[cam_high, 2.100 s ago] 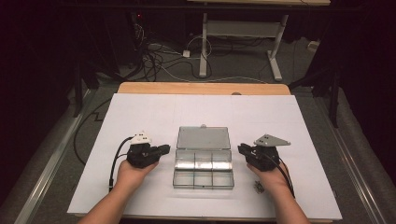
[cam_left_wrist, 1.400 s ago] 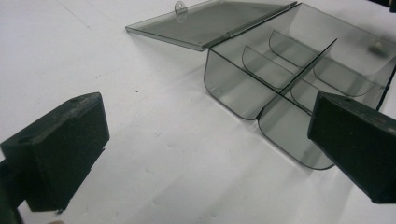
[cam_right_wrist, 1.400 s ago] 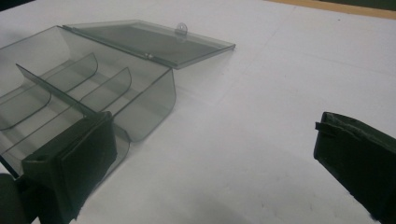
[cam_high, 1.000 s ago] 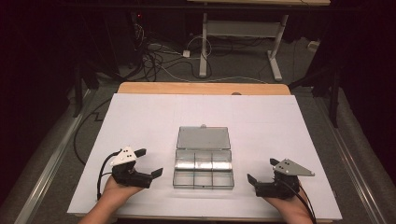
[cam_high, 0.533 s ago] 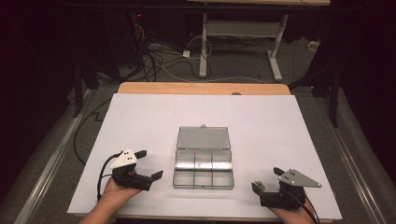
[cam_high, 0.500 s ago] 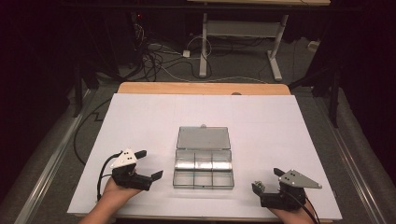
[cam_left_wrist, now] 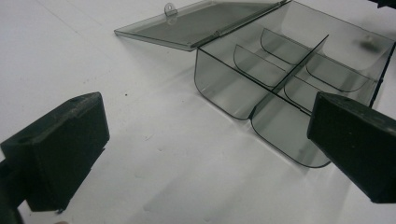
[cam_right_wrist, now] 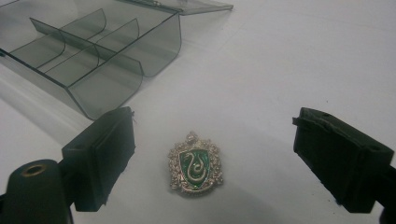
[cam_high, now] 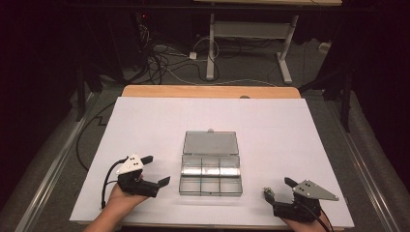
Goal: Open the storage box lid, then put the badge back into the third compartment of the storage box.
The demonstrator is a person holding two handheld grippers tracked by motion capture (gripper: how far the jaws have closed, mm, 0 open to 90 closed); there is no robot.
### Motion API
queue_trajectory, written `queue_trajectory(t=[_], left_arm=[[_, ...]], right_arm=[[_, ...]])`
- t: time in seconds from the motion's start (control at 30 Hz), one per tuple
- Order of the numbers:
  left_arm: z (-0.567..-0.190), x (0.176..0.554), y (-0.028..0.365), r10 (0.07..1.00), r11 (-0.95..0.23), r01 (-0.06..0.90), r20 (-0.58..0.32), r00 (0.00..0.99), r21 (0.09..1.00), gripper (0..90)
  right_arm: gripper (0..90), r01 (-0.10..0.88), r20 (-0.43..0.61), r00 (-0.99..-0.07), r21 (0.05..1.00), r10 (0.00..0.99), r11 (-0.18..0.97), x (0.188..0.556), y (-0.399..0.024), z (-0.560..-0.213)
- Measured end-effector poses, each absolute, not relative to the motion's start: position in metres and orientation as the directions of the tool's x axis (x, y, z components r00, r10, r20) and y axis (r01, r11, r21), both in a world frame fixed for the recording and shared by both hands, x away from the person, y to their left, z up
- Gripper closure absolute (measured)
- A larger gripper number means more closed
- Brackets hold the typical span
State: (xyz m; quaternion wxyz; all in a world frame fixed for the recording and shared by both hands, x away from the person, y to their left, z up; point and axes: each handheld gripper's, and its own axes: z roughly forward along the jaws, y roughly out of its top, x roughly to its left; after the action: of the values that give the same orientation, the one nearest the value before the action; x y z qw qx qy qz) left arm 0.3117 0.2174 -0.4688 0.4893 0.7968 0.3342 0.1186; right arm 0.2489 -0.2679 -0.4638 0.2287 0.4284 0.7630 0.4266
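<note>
A smoky clear compartment box [cam_high: 211, 173] lies in the middle of the white table with its lid [cam_high: 210, 143] folded flat behind it. Its compartments [cam_left_wrist: 280, 70] look empty. A small silver crest pendant [cam_right_wrist: 195, 163] with a green shield and a snake lies flat on the table, to the near right of the box [cam_right_wrist: 93, 51]. My right gripper [cam_right_wrist: 215, 133] straddles it, open. Its jaws have just been closing a little, and the pads stand clear of the pendant [cam_high: 266, 193]. My left gripper [cam_high: 155, 169] hovers open to the left of the box, nothing between its jaws [cam_left_wrist: 208, 121].
The white sheet [cam_high: 145, 121] covers the table up to a wooden strip [cam_high: 208, 91] at the far edge. Beyond it are a dark floor, cables and a desk frame [cam_high: 251, 34]. Both hands sit close to the table's near edge.
Both grippers have drawn back from the sides of the box toward the near edge. The right one then shifted nearer and lower, over the pendant. The left has stayed still for the last second.
</note>
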Motion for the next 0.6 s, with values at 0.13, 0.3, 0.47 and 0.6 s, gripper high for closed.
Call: queue_trajectory(t=[0.13, 0.3, 0.47, 0.6], left_arm=[[-0.4688, 0.3121, 0.2177, 0.644, -0.292, 0.414, -0.142, 0.751, 0.862, 0.0], [-0.4709, 0.3139, 0.2169, 0.641, -0.296, 0.419, -0.146, 0.753, 0.858, 0.0], [-0.4707, 0.3112, 0.2197, 0.644, -0.295, 0.418, -0.144, 0.752, 0.859, 0.0], [-0.4684, 0.3099, 0.2229, 0.652, -0.280, 0.414, -0.145, 0.744, 0.866, 0.0]], right_arm=[[16.2, 0.460, 0.012, -0.527, 0.845, 0.850, 0.273, 0.2494, -0.2680, -0.4648], [18.7, 0.465, 0.008, -0.530, 0.839, 0.848, 0.282, 0.2505, -0.2668, -0.4649], [23.5, 0.472, 0.004, -0.542, 0.829, 0.840, 0.301, 0.2515, -0.2627, -0.4655], [27.9, 0.486, 0.011, -0.555, 0.815, 0.832, 0.314, 0.2523, -0.2606, -0.4665]])
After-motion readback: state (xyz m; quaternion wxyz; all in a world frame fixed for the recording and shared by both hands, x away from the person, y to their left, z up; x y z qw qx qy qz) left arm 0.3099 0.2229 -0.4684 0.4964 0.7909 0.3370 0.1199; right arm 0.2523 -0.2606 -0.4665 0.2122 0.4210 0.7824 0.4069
